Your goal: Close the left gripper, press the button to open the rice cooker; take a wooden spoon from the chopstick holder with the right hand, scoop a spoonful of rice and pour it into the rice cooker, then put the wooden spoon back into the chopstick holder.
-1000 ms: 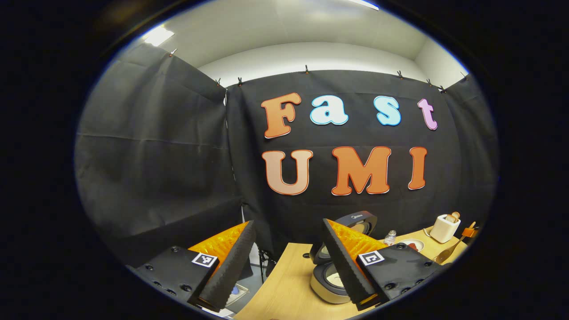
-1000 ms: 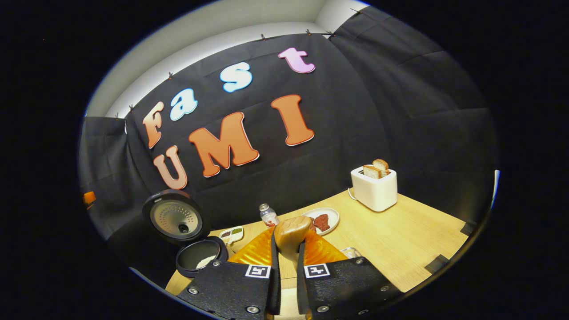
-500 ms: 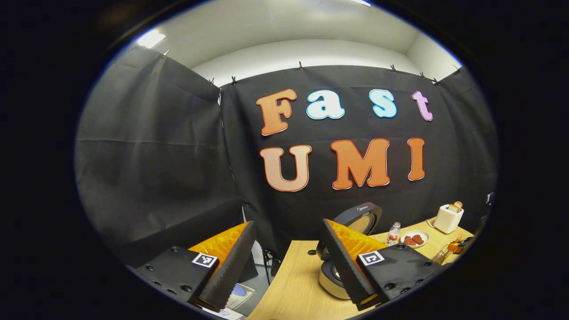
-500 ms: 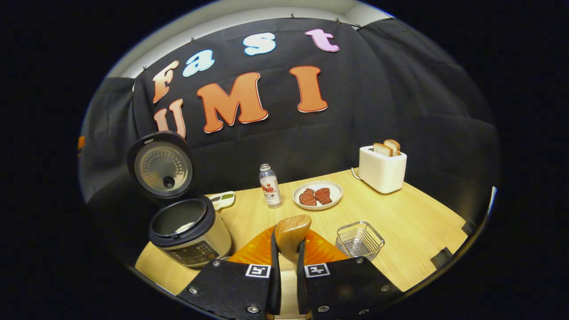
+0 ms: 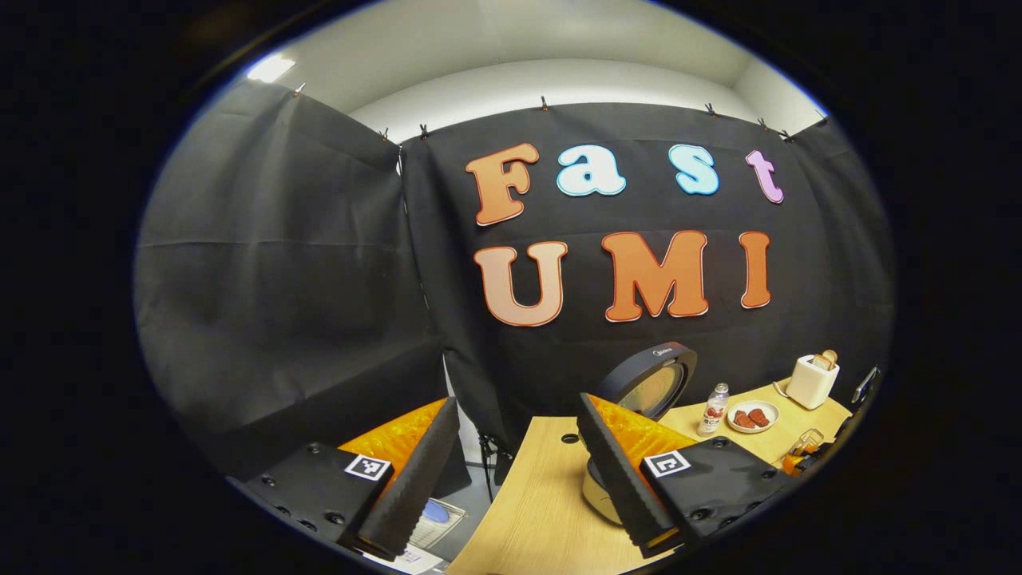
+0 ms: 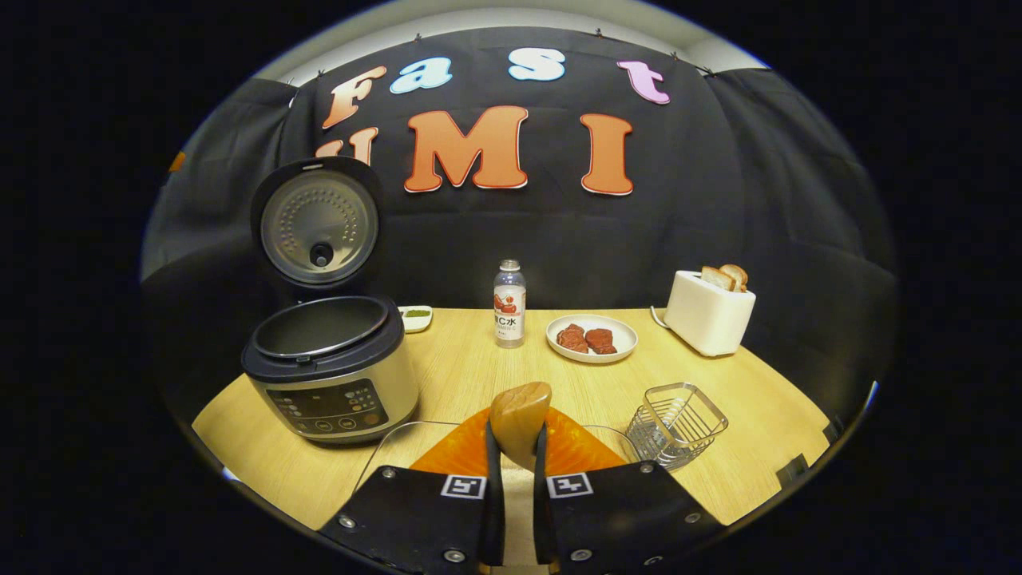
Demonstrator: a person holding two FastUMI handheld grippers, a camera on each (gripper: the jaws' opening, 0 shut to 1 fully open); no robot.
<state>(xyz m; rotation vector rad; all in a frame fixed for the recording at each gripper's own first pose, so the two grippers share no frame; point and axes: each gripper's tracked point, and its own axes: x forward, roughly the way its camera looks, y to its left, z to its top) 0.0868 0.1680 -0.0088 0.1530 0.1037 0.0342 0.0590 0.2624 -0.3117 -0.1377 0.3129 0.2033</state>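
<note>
In the right gripper view my right gripper (image 6: pixel 516 471) is shut on the handle of the wooden spoon (image 6: pixel 520 411), whose bowl stands up just past the fingertips. The rice cooker (image 6: pixel 331 375) sits at the left of the table with its lid (image 6: pixel 315 224) swung up, and its inner pot looks dark. The wire chopstick holder (image 6: pixel 677 422) stands to the right of the spoon. A clear glass bowl rim (image 6: pixel 383 447) curves beneath the gripper. In the left gripper view my left gripper (image 5: pixel 515 479) hangs open with nothing in it, left of the cooker's raised lid (image 5: pixel 651 383).
On the wooden table (image 6: pixel 758 415) stand a small bottle (image 6: pixel 509 299), a plate of meat (image 6: pixel 592 339), a white toaster (image 6: pixel 709 313) with bread and a small dish (image 6: pixel 415 317) behind the cooker. The table's left edge (image 5: pixel 487 519) drops to the floor.
The right gripper has levelled and pulled back with the spoon, bringing the cooker, holder and glass bowl rim into fuller sight. The left gripper stayed open and drifted slightly.
</note>
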